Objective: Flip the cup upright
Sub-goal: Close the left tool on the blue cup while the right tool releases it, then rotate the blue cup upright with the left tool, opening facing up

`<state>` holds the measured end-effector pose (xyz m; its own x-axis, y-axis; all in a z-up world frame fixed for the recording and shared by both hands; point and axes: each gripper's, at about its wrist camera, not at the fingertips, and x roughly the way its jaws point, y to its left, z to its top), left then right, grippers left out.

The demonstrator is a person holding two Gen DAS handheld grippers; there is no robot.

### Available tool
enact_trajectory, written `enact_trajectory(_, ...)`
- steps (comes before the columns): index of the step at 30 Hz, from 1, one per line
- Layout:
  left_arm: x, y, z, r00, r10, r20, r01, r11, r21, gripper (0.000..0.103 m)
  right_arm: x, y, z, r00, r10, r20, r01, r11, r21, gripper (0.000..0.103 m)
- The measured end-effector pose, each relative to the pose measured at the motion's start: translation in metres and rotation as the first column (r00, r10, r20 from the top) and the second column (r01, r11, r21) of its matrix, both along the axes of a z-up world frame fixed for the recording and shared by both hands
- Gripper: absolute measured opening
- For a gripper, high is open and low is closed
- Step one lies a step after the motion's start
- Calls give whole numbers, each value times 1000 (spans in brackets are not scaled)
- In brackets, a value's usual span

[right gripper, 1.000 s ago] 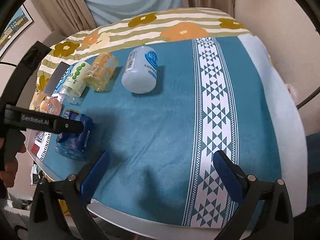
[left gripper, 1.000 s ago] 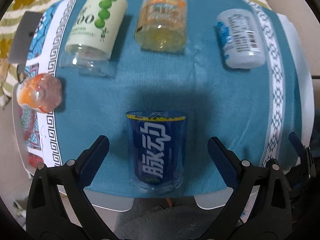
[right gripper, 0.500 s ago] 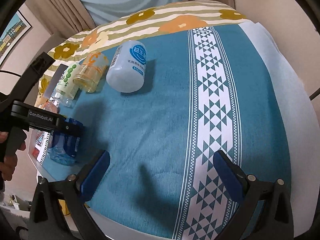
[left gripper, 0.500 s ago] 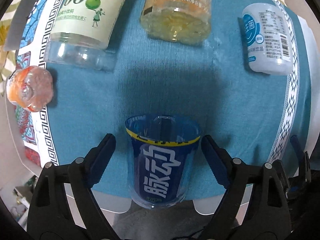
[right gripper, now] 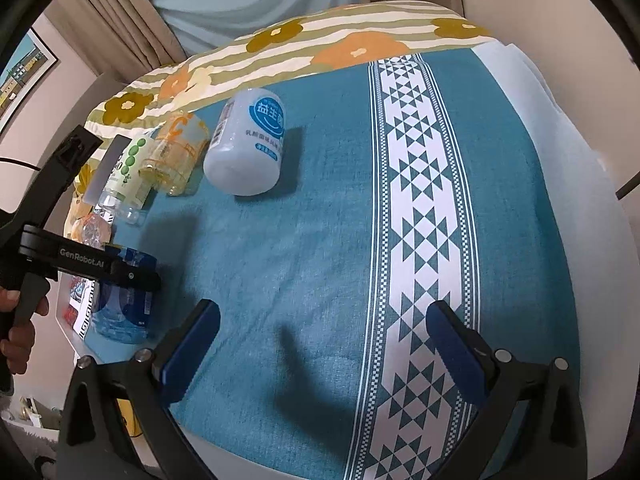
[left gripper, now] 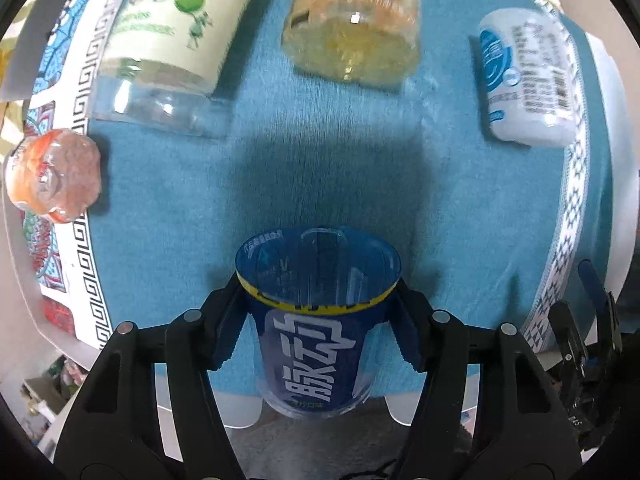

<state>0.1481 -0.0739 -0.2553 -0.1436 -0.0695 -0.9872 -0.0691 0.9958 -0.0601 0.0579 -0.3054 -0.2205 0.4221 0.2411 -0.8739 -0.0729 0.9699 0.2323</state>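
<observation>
Blue cup (left gripper: 316, 344) printed "脉动", clamped by "GenRobot.AI" left gripper (left gripper: 318, 312).

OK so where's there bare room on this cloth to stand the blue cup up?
Open cloth lies between the blue cup and the white patterned stripe, in front of the white bottle. The far left corner is crowded: green-label bottle, orange bottle, pink cup.

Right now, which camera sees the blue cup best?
The left wrist view: the blue cup fills the middle, its open mouth facing away, white lettering clear, gripped between the left gripper fingers. The right wrist view shows it only small at the left edge, partly hidden behind that gripper.
</observation>
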Motion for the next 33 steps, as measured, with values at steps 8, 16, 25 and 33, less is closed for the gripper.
enact_trajectory(8,-18,11,41,968,-8,253,14,1000,-20,68,-8,11,10,999,17,28,-17,1000,4,103)
enact_trajectory(16,-50,6,57,770,-3,638,13,1000,-10,68,-20,25,4,998,45,39,-44,999,-30,103)
enact_trajectory(25,-73,5,42,699,6,715,7,1000,-15,68,-30,33,-9,998,57,35,-55,996,-77,103)
enact_trajectory(33,-96,3,44,696,-8,718,17,1000,-6,68,-36,39,-12,996,74,40,-71,994,-85,103)
